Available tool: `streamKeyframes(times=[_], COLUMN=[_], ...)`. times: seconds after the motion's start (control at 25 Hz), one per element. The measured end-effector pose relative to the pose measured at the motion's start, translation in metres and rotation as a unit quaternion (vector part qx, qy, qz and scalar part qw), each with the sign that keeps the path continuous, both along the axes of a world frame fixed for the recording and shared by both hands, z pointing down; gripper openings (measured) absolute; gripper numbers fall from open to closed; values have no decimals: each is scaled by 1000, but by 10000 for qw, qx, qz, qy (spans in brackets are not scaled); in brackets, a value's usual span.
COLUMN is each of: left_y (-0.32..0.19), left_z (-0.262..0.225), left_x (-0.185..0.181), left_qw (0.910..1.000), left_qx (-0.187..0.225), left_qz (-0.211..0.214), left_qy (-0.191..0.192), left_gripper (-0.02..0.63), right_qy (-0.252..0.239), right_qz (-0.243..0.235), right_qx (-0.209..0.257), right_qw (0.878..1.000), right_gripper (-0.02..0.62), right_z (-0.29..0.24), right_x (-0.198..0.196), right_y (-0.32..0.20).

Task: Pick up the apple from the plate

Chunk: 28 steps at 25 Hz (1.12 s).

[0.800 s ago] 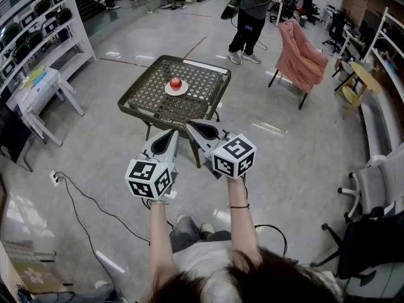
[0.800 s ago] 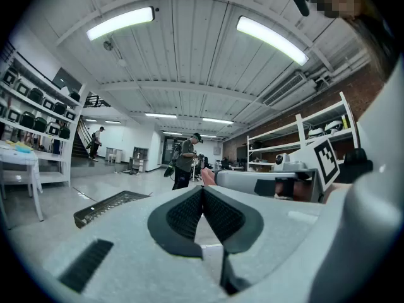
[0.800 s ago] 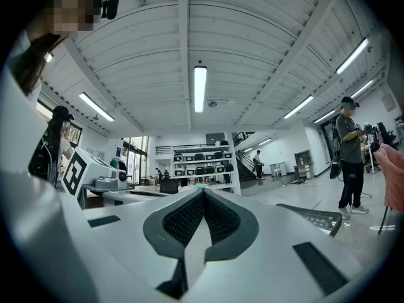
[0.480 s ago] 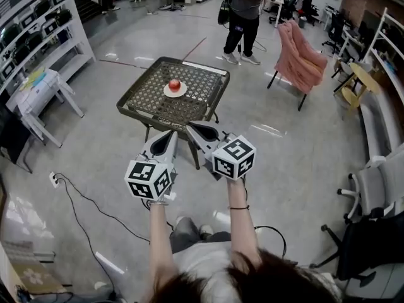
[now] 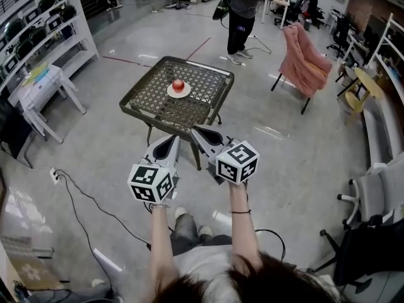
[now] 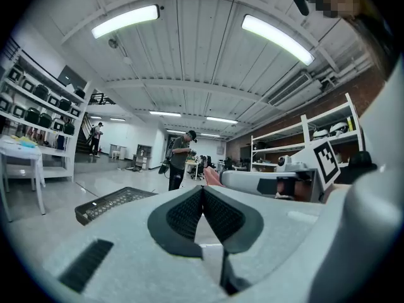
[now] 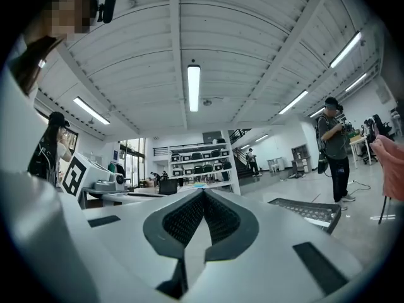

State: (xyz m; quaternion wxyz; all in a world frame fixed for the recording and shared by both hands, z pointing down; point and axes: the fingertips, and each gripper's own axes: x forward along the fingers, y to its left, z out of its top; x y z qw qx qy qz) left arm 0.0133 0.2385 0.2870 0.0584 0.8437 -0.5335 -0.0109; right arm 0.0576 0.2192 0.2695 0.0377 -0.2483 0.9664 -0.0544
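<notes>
A glossy grey floor (image 5: pixel 303 150) is seen spread on every side of the table (image 5: pixel 165 110), which is square with a dark woven mesh top. White shelving (image 5: pixel 38 24) stocked with dark items is set well to the left of the table. A chair draped in pink cloth (image 5: pixel 306 55) is placed to the right of the table and a little beyond it. A person in dark clothes (image 5: pixel 238 11) is seen standing past the table's far edge. On the near side of the table, the left tongs (image 5: pixel 172 141) and the right tongs (image 5: pixel 196 131) are held level and side by side, tips pointed towards it. In each gripper view the ribbed dark pads are shown pressed together at the tip, so both tongs are fully closed and nothing is gripped by either. A small white plate (image 5: pixel 178 95) is set near the middle of the table. The red apple (image 5: pixel 178 84) is found resting on that plate, well apart from both tongs.
</notes>
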Motion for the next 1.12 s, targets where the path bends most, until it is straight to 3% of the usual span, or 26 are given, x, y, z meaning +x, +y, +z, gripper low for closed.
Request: streamKeyframes(times=[0.52,1.12], left_y=[-70,-166], left_z=[15,19], left_x=[-33,-72], left_qw=[9996,9984], left_qx=[-264,-281], left_qz=[134,491], left_qy=[-9,63], left_gripper=[11,11], right_qy=[-8,134], right_qz=[45,378], right_qx=[-306,-496], right_qw=[9995,9980], right_gripper=[9,9], right_z=[18,32], right_x=[-36,-72], right_y=[-68,-157])
